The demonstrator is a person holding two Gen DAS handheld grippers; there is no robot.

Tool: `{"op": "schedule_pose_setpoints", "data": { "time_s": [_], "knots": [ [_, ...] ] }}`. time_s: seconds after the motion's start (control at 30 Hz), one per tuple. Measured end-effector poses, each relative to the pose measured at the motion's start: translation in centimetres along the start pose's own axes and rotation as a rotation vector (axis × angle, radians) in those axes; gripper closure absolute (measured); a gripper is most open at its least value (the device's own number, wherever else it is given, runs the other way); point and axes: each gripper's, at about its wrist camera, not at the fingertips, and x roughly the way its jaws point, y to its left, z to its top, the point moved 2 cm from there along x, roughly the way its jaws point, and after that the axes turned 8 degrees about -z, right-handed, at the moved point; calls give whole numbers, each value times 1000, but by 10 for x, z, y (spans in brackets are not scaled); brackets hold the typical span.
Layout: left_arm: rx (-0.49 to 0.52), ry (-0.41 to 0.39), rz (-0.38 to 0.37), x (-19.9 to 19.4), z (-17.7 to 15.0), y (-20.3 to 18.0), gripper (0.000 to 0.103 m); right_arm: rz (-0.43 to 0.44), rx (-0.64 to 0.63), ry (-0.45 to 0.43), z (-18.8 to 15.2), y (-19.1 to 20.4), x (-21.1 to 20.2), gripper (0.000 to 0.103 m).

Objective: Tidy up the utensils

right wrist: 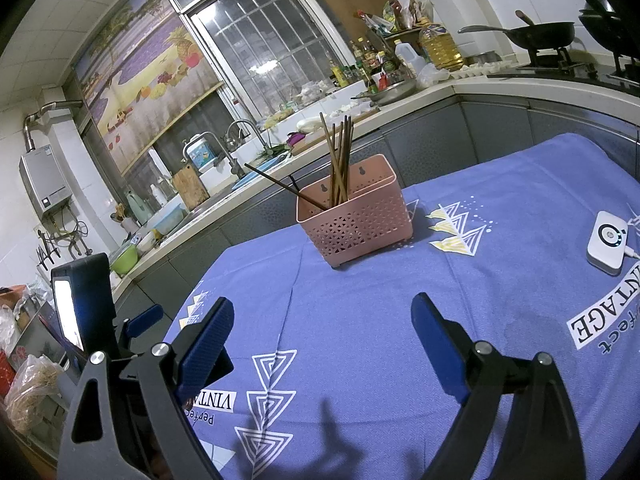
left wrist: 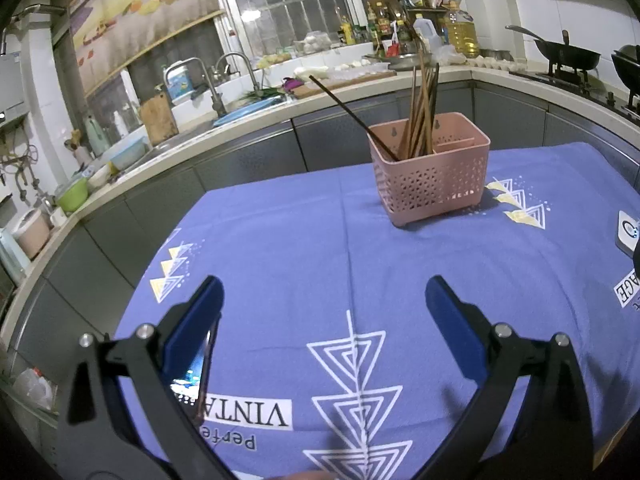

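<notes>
Blue cloth (left wrist: 280, 240) reads "VINTAGE"; left tool (left wrist: 324, 300), right tool (right wrist: 322, 320) wide apart, empty.

Left tongs (left wrist: 324, 300) spread wide, empty; right tongs (right wrist: 322, 320) likewise

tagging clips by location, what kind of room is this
A home kitchen, most likely. A sink with faucets sits in the counter under a barred window, a wok stands on a gas stove, and oil and sauce bottles crowd the corner.
</notes>
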Motion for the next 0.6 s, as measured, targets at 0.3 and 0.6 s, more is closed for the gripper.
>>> {"op": "schedule_pose_setpoints", "data": {
  "time_s": [0.3,0.6],
  "knots": [
    [2,2,-1,0,1,0,6,0,1,0,0,0,0,14],
    [4,3,-1,0,2,0,6,0,2,0,1,0,0,14]
  ]
}}
